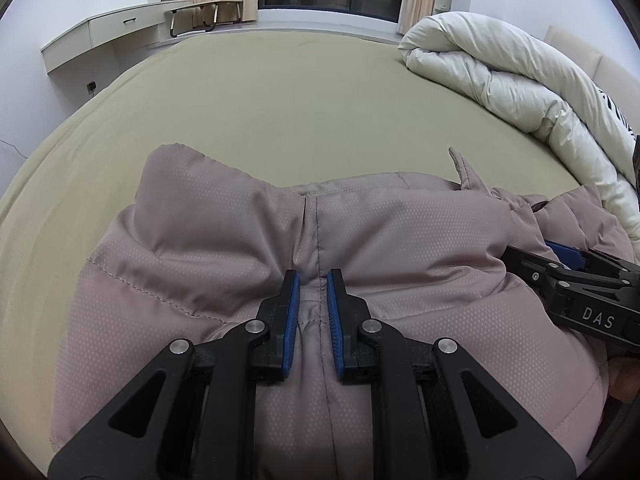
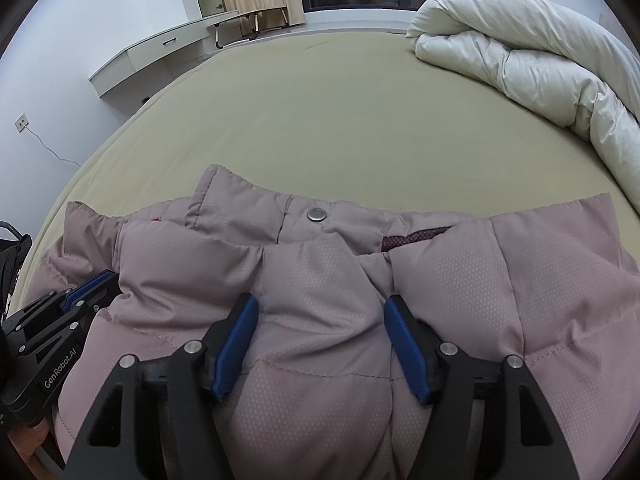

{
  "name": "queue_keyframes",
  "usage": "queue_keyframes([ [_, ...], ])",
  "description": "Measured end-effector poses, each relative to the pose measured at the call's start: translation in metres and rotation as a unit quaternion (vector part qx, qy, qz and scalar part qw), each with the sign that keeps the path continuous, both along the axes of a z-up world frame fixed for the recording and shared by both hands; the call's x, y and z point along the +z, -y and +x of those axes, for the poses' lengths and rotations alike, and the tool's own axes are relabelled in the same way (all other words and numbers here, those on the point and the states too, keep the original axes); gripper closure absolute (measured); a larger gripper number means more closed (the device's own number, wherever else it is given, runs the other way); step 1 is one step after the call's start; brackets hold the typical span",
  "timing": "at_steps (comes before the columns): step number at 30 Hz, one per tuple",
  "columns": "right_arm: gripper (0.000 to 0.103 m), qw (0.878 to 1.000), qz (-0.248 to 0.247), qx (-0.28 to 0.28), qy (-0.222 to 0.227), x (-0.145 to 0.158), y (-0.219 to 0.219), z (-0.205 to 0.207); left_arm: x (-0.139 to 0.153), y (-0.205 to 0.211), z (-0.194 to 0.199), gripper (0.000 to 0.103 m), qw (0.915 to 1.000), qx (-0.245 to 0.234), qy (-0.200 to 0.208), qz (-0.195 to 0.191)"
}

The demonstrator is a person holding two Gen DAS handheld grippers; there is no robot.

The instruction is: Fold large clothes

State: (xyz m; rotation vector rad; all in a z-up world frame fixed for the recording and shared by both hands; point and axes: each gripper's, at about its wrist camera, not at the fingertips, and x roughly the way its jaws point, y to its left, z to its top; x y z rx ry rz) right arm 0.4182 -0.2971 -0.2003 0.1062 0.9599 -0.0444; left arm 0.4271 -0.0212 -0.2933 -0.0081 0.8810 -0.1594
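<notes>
One mauve padded jacket point(image 1: 280, 248) lies bunched at the near edge of one bed with a tan sheet point(image 1: 280, 100). The left gripper point(image 1: 313, 280) has its blue pads drawn nearly together, pinching a narrow ridge of jacket fabric along a seam. The right gripper point(image 2: 318, 308), just to the right, has its jaws wide apart, and puffy fabric bulges between the pads; whether they press on it is unclear. One metal snap point(image 2: 317, 214) shows near the jacket's far edge. One rolled white duvet point(image 2: 520, 60) sits far right. A likely risk: the slippery, thick padding could slide out of the left pinch if lifted, or the right could catch too many layers and spoil the fold.
</notes>
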Motion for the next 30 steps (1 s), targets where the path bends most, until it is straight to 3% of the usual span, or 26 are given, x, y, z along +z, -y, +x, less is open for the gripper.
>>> queue_keyframes([
  [20,0.033,1.000,0.012,0.001,0.028,0.004,0.002,-0.008,0.005,-0.004,-0.006,0.090,1.0000,-0.003,0.006,-0.005],
  [23,0.032,0.999,0.038,0.003,0.035,0.025,0.007,-0.021,0.024,-0.006,-0.014,0.089,1.0000,-0.008,-0.003,0.004],
  [26,0.029,0.993,0.066,-0.014,0.100,0.067,0.026,-0.060,0.050,-0.006,-0.049,0.089,0.9998,-0.007,0.019,0.004],
  [27,0.022,0.991,0.059,-0.028,0.120,0.079,0.036,-0.075,0.054,-0.005,-0.057,0.089,0.9996,-0.009,0.025,0.012],
  [30,0.019,0.989,0.020,-0.081,0.122,0.090,0.076,-0.101,0.055,-0.004,-0.077,0.089,0.9978,-0.018,0.042,0.047],
])
